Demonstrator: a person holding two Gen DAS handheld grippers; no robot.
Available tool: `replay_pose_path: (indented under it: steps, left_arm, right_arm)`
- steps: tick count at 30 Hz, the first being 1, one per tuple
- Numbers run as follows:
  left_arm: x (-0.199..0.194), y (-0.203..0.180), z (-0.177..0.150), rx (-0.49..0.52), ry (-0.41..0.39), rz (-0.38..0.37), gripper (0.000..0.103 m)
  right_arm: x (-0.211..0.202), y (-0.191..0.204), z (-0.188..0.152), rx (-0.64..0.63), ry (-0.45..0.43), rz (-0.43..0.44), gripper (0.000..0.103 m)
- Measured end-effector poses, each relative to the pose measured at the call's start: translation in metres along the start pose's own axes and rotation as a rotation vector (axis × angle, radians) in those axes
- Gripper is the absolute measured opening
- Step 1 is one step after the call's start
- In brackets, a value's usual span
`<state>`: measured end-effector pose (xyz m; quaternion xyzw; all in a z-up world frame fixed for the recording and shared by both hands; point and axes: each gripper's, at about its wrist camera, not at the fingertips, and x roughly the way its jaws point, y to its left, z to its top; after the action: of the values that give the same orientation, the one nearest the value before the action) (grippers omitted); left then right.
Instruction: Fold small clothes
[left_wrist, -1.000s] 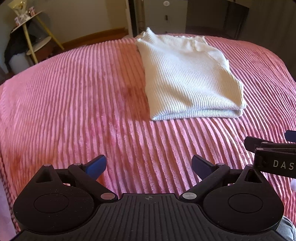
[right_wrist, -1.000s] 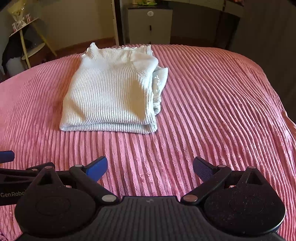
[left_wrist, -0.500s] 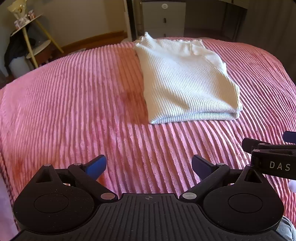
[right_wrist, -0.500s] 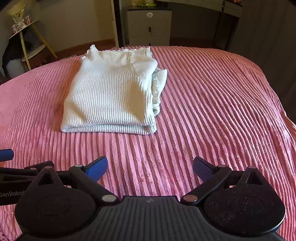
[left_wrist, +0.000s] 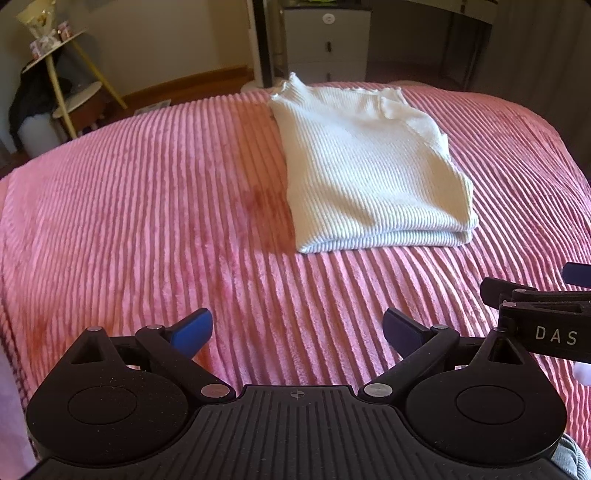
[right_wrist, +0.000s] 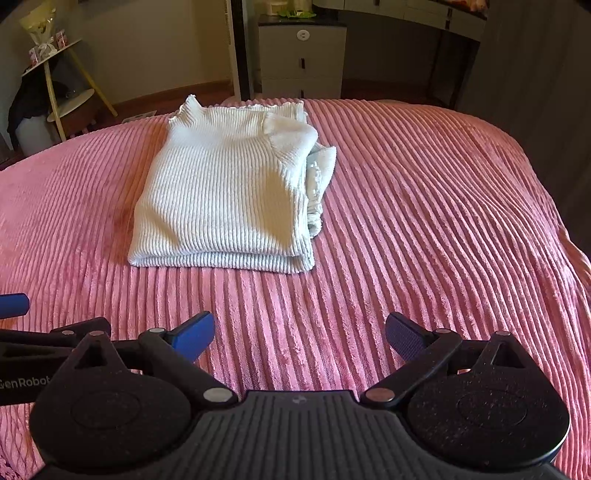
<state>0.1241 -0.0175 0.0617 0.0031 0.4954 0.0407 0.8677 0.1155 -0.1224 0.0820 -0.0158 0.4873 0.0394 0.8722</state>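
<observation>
Where it lies folded: cream ribbed knit sweater (left_wrist: 369, 173), on pink ribbed plush bedspread (left_wrist: 147, 206).
Left wrist view: sweater ahead and right of left gripper (left_wrist: 297, 328), well apart, fingers spread, empty. Right wrist view: sweater (right_wrist: 225, 192) ahead-left of right gripper (right_wrist: 300, 334), likewise spread, empty.
</observation>
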Motion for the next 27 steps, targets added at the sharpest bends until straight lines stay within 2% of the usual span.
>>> replay_pose_path:
  steps: [27]
  left_arm:
    - [0.0033,-0.0019,0.0035,0.015,-0.003,-0.023,0.101]
  right_arm:
    - [0.0031,-0.0049,-0.0007,0.013,0.010,0.000,0.099]
